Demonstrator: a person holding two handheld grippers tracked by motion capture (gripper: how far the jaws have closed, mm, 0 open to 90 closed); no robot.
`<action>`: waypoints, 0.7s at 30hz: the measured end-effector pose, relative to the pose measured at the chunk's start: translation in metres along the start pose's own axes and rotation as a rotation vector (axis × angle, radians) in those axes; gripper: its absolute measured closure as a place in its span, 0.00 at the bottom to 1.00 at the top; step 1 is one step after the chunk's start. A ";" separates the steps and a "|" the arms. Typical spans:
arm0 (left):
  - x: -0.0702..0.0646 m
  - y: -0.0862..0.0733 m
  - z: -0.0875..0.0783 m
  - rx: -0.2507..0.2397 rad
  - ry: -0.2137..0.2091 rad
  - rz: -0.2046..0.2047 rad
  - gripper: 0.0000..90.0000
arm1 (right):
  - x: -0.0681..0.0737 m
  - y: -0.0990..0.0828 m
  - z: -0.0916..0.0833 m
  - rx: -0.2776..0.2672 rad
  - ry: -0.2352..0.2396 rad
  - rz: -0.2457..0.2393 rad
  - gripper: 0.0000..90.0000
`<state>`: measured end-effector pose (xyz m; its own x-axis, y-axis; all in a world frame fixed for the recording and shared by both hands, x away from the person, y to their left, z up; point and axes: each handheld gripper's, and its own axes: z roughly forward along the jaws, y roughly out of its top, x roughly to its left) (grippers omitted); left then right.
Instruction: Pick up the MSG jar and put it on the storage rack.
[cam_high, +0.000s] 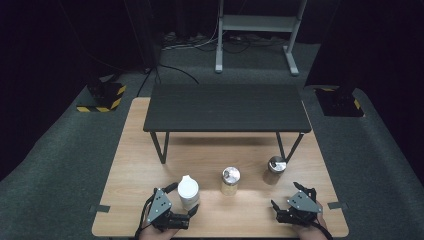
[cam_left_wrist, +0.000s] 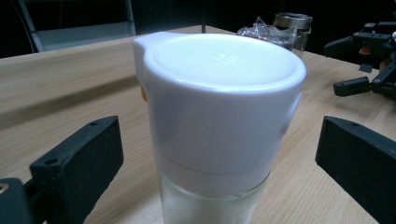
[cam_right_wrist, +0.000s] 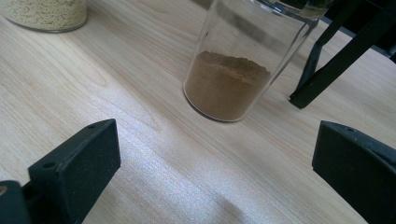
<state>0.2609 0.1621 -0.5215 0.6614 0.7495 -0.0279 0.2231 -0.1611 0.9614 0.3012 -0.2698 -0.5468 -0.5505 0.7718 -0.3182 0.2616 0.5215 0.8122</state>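
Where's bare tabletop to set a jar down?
Bare wood: the left strip beside the white-lidded jar, and under the black shelf between its legs. Crowded: the front row, with the grain jar, brown-powder jar and both claws, left and right.

Dim room, lit tabletop, soft shadows, blurry close foreground

High view looked forward and down on the wooden table (cam_high: 150, 150) from above the near edge, left gripper view sat very close behind the white-lidded jar (cam_left_wrist: 219, 116), right gripper view looked low and near at the brown-powder jar (cam_right_wrist: 229, 79), both jars shared with high view
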 end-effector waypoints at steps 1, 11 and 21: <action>0.000 -0.001 0.001 -0.003 0.000 -0.005 0.02 | 0.000 0.000 0.000 0.001 0.001 -0.001 0.00; 0.001 -0.010 0.010 0.019 0.015 -0.021 0.10 | 0.000 0.000 0.000 0.001 0.002 0.000 0.00; 0.004 -0.015 0.013 0.001 -0.009 -0.041 0.22 | 0.000 0.000 0.000 -0.003 0.001 0.002 0.00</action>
<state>0.2699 0.1593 -0.5394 0.6577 0.7500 -0.0701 0.2511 -0.1306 0.9591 0.3012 -0.2703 -0.5467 -0.5511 0.7723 -0.3158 0.2603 0.5188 0.8143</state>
